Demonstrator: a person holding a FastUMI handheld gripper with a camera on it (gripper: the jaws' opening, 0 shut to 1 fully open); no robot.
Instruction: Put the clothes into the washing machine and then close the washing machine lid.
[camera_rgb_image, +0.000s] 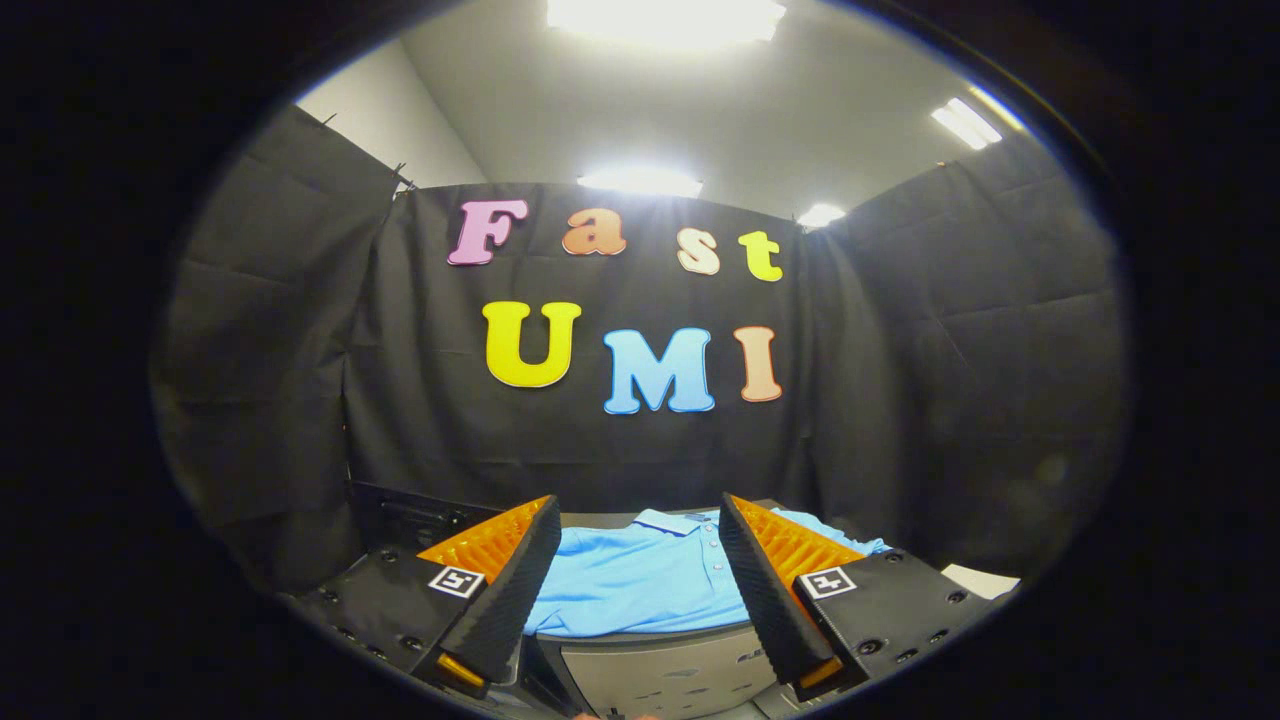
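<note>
- At the far left, a dark slab, perhaps the washer's raised lid, stands behind the left finger; what it is cannot be told for sure.
- The hand-held gripper is wide open, fingers spread well apart and holding nothing.
- Between and just beyond the fingers lies the blue polo shirt, spread flat with its collar and button placket towards the right finger.
- The shirt rests on a dark surface over a grey cabinet front, which looks like the top of a machine or table; the washer's opening cannot be made out.
- The step in hand appears to be the approach to grasp the shirt; nothing of the task looks done yet.
- To do it well, the gripper should likely tip down and move forward until both fingers straddle a fold of cloth, not the flat sheet.
- Pinching near the collar or placket, where the fabric is thicker, probably gives a surer hold.
- Closing too high may catch only air; closing too shallow may let the shirt slip when lifted.
- At the right, a pale sheet lies beyond the right finger, apart from the shirt.
</note>
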